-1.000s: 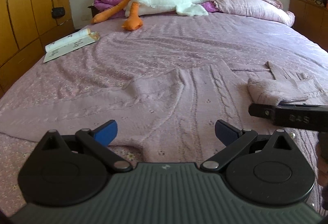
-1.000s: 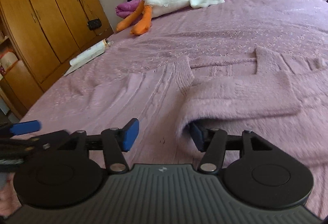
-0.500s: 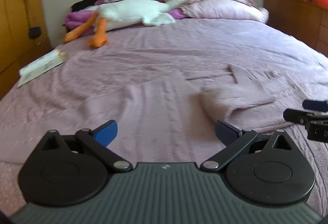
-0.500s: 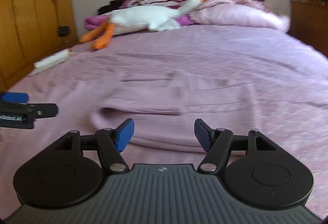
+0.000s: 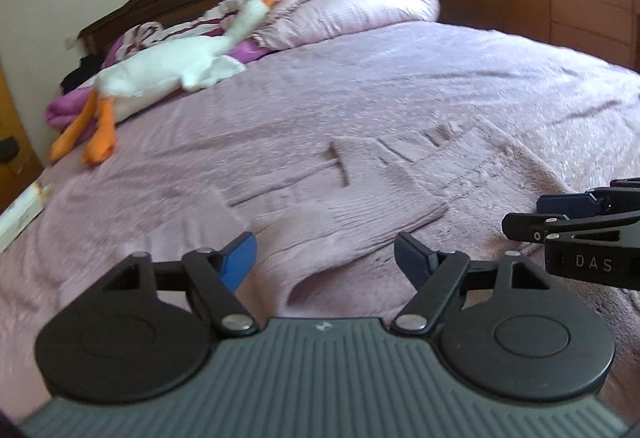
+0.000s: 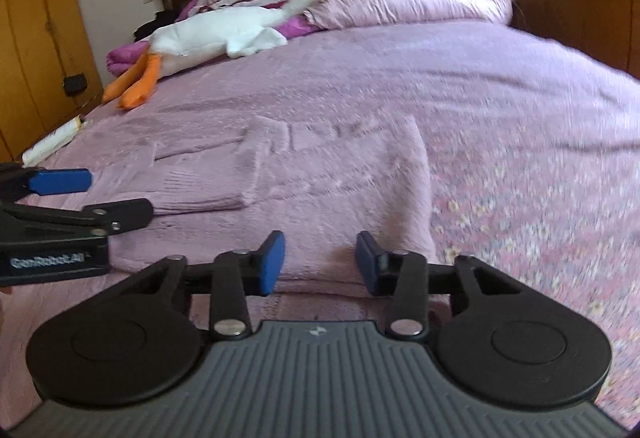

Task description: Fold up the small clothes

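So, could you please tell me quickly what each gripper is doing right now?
Left gripper: open, just been closing, holding nothing.
Right gripper: open, just been closing, holding nothing.

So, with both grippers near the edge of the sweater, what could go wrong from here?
1. The sweater is nearly the same pink as the bedspread, so the right gripper, its jaws just closing at the hem, might pinch both.
2. The left gripper, jaws also closing, could disturb the folded sleeve.
3. The grippers sit close together and might collide.
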`<state>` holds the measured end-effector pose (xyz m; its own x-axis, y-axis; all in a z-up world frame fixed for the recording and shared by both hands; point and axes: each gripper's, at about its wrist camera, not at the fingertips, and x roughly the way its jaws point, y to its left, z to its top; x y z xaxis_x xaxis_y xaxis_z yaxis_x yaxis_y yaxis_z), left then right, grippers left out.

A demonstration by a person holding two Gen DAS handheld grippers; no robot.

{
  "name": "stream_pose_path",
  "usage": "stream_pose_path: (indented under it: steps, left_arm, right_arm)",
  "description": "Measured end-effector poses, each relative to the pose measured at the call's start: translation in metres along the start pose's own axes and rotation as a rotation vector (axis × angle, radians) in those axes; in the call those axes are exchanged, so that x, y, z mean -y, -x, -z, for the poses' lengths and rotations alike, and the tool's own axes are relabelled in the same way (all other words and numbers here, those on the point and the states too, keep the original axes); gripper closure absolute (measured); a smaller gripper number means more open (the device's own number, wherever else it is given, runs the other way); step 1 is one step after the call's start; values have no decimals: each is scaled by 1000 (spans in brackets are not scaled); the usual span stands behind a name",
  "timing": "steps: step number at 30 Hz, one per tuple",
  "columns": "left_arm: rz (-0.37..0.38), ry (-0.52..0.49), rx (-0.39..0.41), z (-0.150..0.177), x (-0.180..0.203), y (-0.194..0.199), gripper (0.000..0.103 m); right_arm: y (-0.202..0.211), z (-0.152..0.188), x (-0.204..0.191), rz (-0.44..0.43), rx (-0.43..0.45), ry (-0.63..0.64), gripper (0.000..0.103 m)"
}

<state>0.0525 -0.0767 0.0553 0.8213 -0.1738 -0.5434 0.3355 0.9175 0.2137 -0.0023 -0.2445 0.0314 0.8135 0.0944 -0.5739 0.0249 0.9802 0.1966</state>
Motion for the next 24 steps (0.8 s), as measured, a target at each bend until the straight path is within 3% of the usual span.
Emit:
stream_pose_path:
  steps: [7,9,10,11,14,17,24]
  left_arm:
    - [33,-114,2,2,27,-26,29]
    - [33,-123,2,3,31,-29,57]
    - [41,-115,2,4,32,-30,65]
    - [51,-104,6,4,31,-30,81]
    - [60,-59,26,2,26,-27,93]
    - [46,5,62,-3,13,-18,94]
    - [-73,200,127,-9,-41,11,94]
  right_arm:
    - [-9,7,2,-12,15,-9,59]
    - [-10,8,1,-12,20,-6,59]
    - [-10,9,1,-12,22,-6,59]
    - [-10,9,0,-12,23,-6,59]
    - [-10,11,0,-13,25,-8,59]
    - [-9,12,0,-12,27,-6,59]
    - [-10,13,0,-11,30,-3,59]
